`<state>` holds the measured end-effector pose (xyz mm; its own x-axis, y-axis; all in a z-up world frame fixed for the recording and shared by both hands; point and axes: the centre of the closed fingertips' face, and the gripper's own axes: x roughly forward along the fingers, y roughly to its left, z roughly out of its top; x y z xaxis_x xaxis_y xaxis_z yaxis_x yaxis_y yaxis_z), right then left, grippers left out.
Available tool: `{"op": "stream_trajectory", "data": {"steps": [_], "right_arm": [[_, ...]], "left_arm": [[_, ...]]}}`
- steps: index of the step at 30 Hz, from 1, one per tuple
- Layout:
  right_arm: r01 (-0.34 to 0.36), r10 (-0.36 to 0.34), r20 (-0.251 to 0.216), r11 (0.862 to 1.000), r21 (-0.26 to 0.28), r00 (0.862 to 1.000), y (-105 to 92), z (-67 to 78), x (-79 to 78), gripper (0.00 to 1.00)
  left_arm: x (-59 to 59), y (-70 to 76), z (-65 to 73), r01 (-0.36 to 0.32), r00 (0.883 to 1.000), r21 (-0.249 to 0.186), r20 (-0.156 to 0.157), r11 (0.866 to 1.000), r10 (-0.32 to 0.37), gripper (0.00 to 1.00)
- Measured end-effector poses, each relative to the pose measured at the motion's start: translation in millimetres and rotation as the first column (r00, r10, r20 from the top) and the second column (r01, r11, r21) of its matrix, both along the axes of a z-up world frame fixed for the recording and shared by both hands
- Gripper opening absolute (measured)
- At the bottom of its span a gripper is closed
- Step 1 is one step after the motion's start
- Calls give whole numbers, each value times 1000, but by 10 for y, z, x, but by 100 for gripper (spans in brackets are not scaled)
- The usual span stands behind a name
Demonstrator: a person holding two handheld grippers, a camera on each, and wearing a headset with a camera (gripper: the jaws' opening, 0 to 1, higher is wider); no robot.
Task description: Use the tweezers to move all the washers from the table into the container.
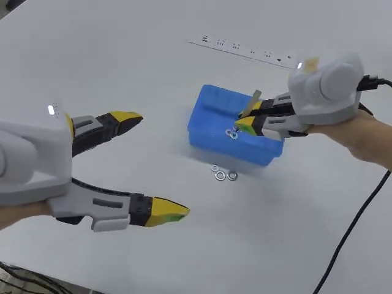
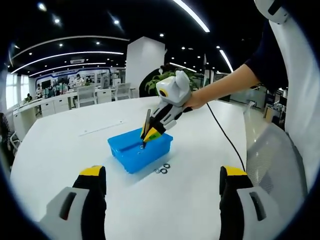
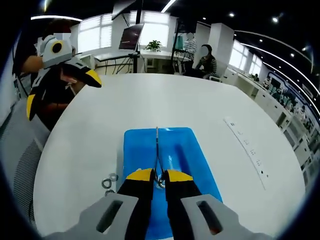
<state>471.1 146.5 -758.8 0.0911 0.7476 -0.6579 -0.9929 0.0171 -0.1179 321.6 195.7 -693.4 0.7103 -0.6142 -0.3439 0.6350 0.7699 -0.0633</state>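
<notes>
My right gripper (image 1: pixel 246 124) is shut on metal tweezers (image 1: pixel 250 104) above the blue container (image 1: pixel 211 113). The tweezer tips point down into the container, with a small washer (image 1: pixel 232 134) at them. Three washers (image 1: pixel 222 174) lie on the white table just in front of the container. My left gripper (image 1: pixel 150 164) hangs open at the near left with nothing between its jaws. The right gripper view shows the gripper (image 3: pixel 159 176) closed on the tweezers (image 3: pixel 157 150) over the container (image 3: pixel 140 150), with the washers (image 3: pixel 108 183) to its left. In the left gripper view, the gripper (image 2: pixel 162 172) faces the container (image 2: pixel 131 154).
A white power strip (image 1: pixel 245 50) lies on the table beyond the container. A black cable (image 1: pixel 355 226) trails off the table's right side. A person's bare forearm (image 1: pixel 361 138) holds the right gripper. Office desks and people sit far behind.
</notes>
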Motion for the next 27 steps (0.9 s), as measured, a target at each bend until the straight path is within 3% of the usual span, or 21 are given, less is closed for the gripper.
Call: {"op": "stream_trajectory", "data": {"steps": [8, 16, 19, 25, 27], "right_arm": [[1, -1, -5, 1000, -18, 1000, 1, -89, 33, 10], [13, -12, 11, 1000, -12, 1000, -36, -14, 65, 11], [19, -19, 14, 1000, -3, 1000, -52, 55, 64, 11], [27, -27, 9, 999, 17, 1000, -57, 179, 30, 10], [20, -20, 15, 1000, 19, 1000, -44, 205, -3, 9]], "left_arm": [[-26, 28, -63, -21, 999, 10, -31, 1000, 21, 100], [10, -32, -1, -15, 1000, 2, -21, 1000, 15, 100], [56, -54, 82, -33, 999, -49, -6, 998, 33, 100], [159, -52, 95, -22, 1000, -35, 5, 999, 22, 99], [243, -40, 93, -24, 1000, -15, 8, 1000, 24, 95]]}}
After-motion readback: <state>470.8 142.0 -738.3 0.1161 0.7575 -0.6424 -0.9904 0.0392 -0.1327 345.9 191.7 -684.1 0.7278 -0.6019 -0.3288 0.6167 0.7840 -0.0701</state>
